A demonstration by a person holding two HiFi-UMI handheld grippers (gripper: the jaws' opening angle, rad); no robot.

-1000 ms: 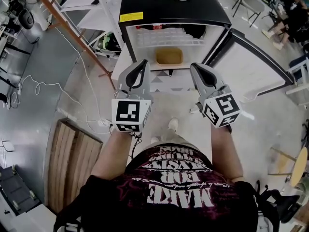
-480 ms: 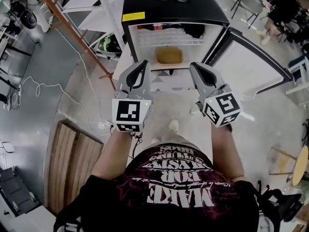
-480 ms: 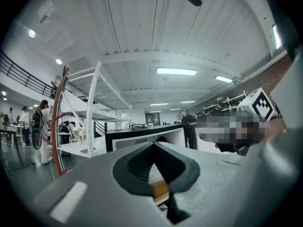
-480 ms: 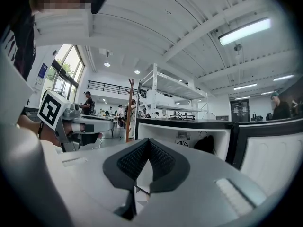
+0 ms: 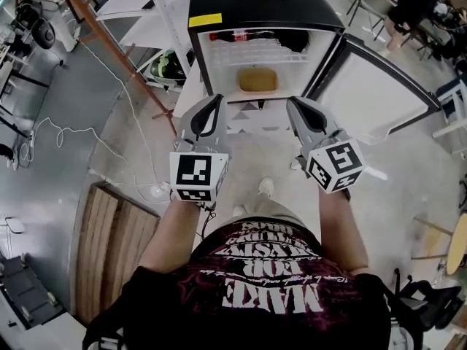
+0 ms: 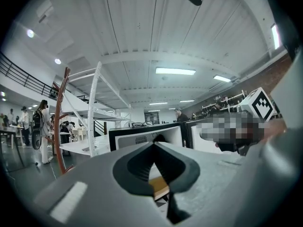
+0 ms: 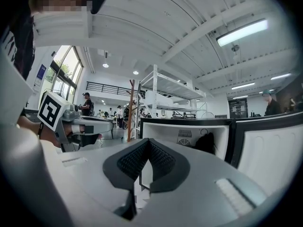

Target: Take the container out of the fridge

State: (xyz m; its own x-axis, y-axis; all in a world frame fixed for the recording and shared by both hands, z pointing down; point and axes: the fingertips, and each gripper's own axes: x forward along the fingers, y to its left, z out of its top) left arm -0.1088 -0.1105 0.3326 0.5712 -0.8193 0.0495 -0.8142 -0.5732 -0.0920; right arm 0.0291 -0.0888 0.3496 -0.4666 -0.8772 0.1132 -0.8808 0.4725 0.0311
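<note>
The left tongs [image 5: 217,99] and right tongs [image 5: 291,102], both closed and empty, aim level at the open black fridge [image 5: 292,13]. The tan rectangular container [image 5: 257,79] on its shelf is likely their target, still well apart.

Standing in what is probably a workshop or lab hall: bare floor [image 5: 80,86] stretching under white racks [image 6: 94,108], wooden boards [image 5: 117,246] lying about, strip lights [image 6: 175,71] glowing overhead, people [image 6: 43,126] standing far off.
</note>
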